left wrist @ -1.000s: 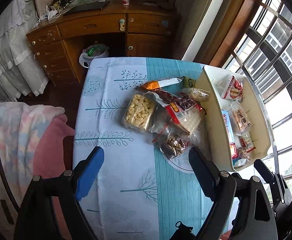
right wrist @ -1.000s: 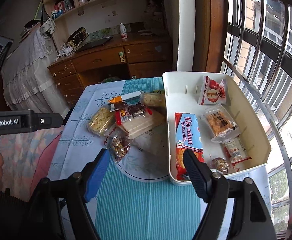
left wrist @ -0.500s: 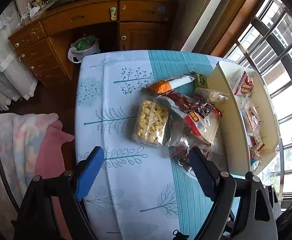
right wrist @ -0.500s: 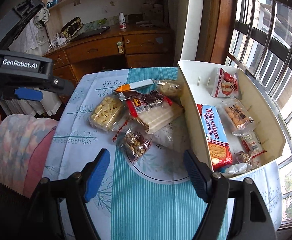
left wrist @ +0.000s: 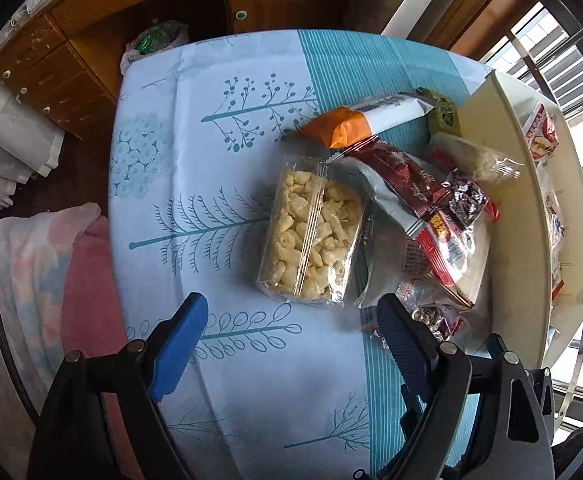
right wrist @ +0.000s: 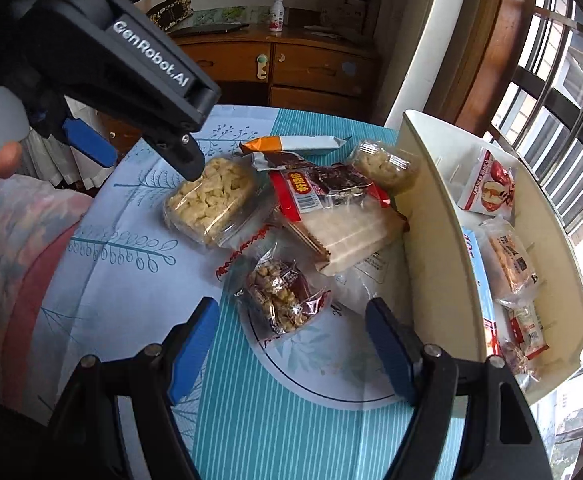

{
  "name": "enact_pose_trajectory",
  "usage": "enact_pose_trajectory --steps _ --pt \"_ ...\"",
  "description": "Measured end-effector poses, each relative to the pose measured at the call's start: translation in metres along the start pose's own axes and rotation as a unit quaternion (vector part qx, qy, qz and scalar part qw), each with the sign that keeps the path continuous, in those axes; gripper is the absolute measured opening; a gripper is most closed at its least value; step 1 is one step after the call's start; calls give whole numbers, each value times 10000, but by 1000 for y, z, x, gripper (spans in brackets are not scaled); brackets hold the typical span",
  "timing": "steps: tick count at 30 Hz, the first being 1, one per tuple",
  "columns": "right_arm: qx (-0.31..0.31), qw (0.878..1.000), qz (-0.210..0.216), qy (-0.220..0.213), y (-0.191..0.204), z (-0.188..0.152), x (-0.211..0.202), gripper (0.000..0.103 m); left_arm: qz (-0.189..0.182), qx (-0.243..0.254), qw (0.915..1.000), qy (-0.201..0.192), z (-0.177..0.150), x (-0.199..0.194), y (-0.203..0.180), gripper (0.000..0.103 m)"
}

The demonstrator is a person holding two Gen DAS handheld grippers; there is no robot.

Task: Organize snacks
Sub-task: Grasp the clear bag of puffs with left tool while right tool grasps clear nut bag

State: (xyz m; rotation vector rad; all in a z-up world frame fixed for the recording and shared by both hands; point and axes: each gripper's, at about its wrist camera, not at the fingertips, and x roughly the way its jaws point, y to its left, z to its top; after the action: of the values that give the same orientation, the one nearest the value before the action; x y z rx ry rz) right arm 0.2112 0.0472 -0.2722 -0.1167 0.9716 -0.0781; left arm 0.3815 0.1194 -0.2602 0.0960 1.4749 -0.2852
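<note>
A clear pack of pale puffed snacks [left wrist: 311,236] [right wrist: 211,200] lies on the tree-print tablecloth [left wrist: 219,360]. My left gripper [left wrist: 291,320] hangs open just in front of it, pointing down, nothing between its fingers. The right wrist view shows that gripper's black body above the pack. Beside the pack lie an orange-and-white bar [left wrist: 363,122], a red wafer pack [right wrist: 331,216], a round clear snack pack [right wrist: 385,164] and a small nut bag [right wrist: 283,296]. My right gripper [right wrist: 291,328] stands open just short of the nut bag, empty.
A cream bin [right wrist: 431,220] on the table's right side holds several packets, among them an apple-print bag [right wrist: 487,188]. A wooden desk [right wrist: 291,64] stands behind the table. A pink blanket [left wrist: 31,272] lies off the left edge, window bars on the right.
Both grippers have come down and forward toward the snack pile. The left one now hangs over the puffed-snack pack and fills the upper left of the right wrist view. Jaws unchanged.
</note>
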Motion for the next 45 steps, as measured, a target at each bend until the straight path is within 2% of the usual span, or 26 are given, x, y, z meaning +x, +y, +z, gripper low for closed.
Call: enact_pose_trajectory --steps 8,18,22,23,24,26,27,29,37,45 --pt "-321 9995 42 61 11 -2 30 76 70 -159 9992 348 14 39 2 85" --pt "-594 9982 52 60 19 -3 48 76 52 -222 9985 498 29 65 0 85" --pt "-760 9971 -34 -11 25 -5 50 72 16 -274 9982 527 34 73 2 85" --pt "-759 9971 -33 -31 24 -5 49 71 -31 -279 9982 536 34 74 3 82" --pt "-743 9972 -20 -51 24 -5 48 69 -58 -282 9982 535 34 75 3 79" --pt "-697 9975 -42 -105 21 -6 46 59 -69 -237 9985 480 32 76 1 72" --pt "-707 9975 -7 -91 22 -7 46 59 -90 -213 9987 445 32 76 0 67" --pt "-744 9972 24 -75 22 -6 44 59 -116 -208 9988 429 31 74 2 64" --pt "-799 9968 87 2 19 -4 39 56 -135 -320 9985 421 25 68 10 60" --pt "-926 9957 76 -67 19 1 33 56 -90 -418 9981 448 1 54 25 60"
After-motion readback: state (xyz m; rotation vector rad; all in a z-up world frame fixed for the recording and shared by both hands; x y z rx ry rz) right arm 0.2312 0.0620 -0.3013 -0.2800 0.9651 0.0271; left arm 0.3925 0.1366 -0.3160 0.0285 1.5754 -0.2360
